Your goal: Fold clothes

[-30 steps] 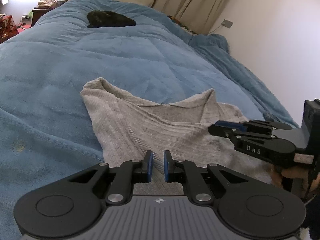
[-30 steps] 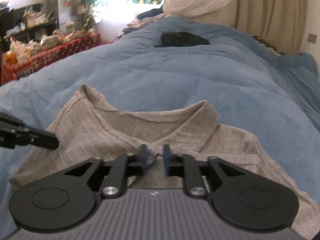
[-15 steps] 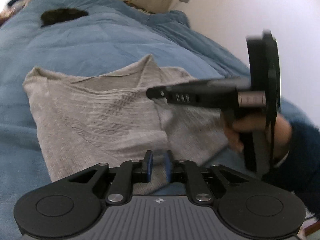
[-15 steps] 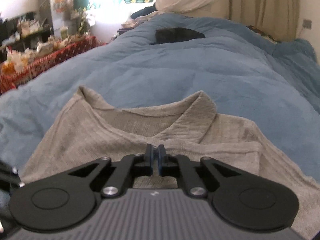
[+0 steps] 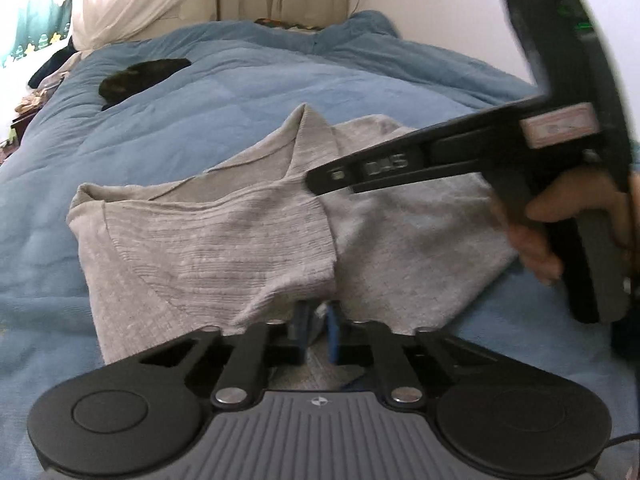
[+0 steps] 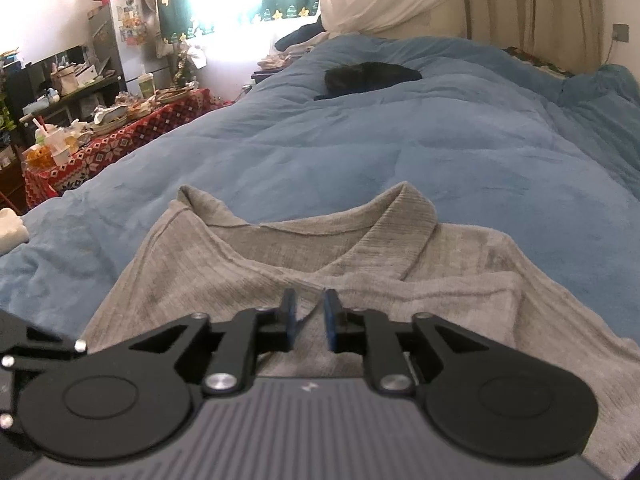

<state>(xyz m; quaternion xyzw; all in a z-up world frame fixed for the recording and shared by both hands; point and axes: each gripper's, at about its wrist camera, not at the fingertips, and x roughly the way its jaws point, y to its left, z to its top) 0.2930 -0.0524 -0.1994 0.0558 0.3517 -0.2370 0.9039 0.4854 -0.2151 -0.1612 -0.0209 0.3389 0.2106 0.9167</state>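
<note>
A grey ribbed knit top [image 5: 224,252] lies part folded on the blue duvet [image 5: 224,92], collar toward the far side. It also shows in the right wrist view [image 6: 320,248]. My left gripper [image 5: 318,330] sits at the near hem, fingers a small gap apart with a fold of grey cloth between them. My right gripper [image 6: 310,320] hovers over the top's middle, slightly open and empty. In the left wrist view the right gripper [image 5: 320,178] reaches in from the right above the folded sleeve, held by a hand [image 5: 560,232].
A dark garment [image 6: 372,76] lies far up the bed. A cluttered table with a red patterned cloth [image 6: 100,140] stands left of the bed. A white wall [image 5: 460,12] runs along the right side, curtains [image 6: 520,4] at the back.
My right gripper was shut half a second ago and has opened slightly. My left gripper swung right along the near hem, and grey cloth now lies between its fingers.
</note>
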